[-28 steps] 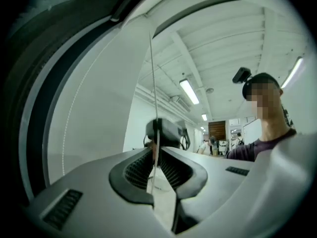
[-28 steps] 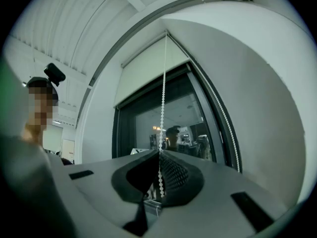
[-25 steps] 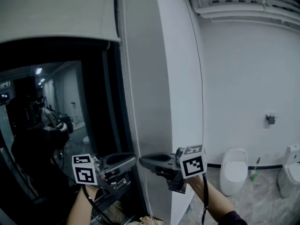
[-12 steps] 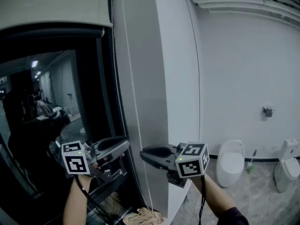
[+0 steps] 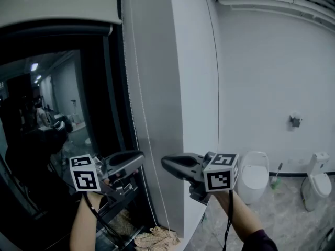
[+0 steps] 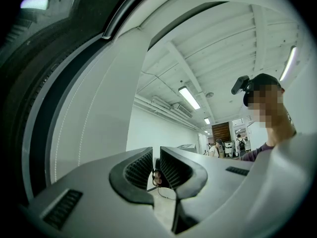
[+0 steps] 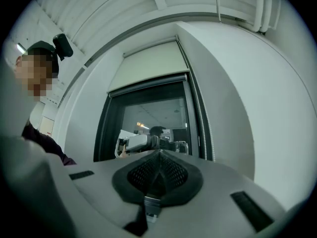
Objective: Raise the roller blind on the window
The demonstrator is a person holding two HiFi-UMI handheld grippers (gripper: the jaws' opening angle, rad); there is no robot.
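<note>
High above both sets of jaws I see the pale grey fabric roller blind (image 5: 57, 4), a flat matte sheet covering only the top of the window, its upper part cut off by the frame edge. Below it, behind the left jaws, the dark glossy window glass (image 5: 52, 114) throws back reflections, so I cannot make out anything beyond it. My left gripper (image 5: 139, 159), smooth grey plastic with ribbed black pads, has its jaws drawn almost together, with only a slit between the pads and nothing in it. My right gripper (image 5: 166, 164) is clenched, its mesh-textured pads meeting tip to tip on nothing. Between the two sets of tips in the head view hangs the thin white beaded cord (image 7: 204, 133), running down beside the smooth white wall pillar (image 5: 157, 61); neither pair of jaws touches it. Its lower end is lost near a crumpled pale cloth (image 5: 154, 239) under the jaws. Behind the right jaws, the bare forearm (image 5: 241, 216) is cut off at the bottom edge.
</note>
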